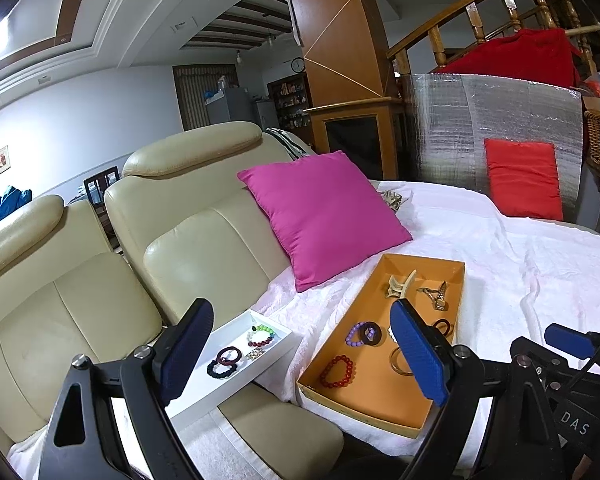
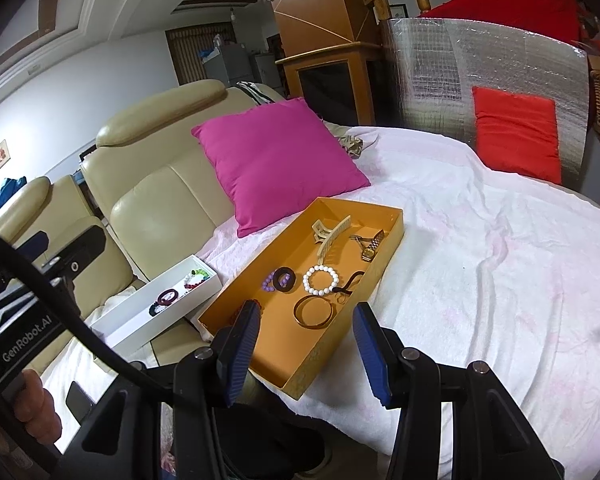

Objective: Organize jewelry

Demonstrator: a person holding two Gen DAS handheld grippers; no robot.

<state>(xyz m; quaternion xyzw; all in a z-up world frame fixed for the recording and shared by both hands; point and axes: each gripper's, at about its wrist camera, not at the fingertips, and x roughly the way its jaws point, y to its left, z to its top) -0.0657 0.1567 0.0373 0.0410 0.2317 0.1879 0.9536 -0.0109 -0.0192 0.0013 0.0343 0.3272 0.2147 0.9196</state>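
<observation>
Cream sofa seats (image 1: 80, 312) carried a white tray (image 1: 204, 390) ahead of the left gripper (image 1: 300, 354), whose jaws stood open and empty. Rightward, the orange box (image 2: 384, 258) lay before the right gripper (image 2: 306, 350), jaws likewise spread. Best to pinch one bracelet, perhaps the white bead bracelet (image 2: 321, 279), squarely.

Cream leather sofa (image 1: 100, 280) with pink cushion (image 1: 320, 212), white cloth (image 2: 480, 248) spread beside it, red cushion (image 2: 516, 140) against silver foil panel (image 1: 500, 120), wooden pillar (image 1: 328, 28), stair railing (image 1: 480, 20), white walls, recessed ceiling
</observation>
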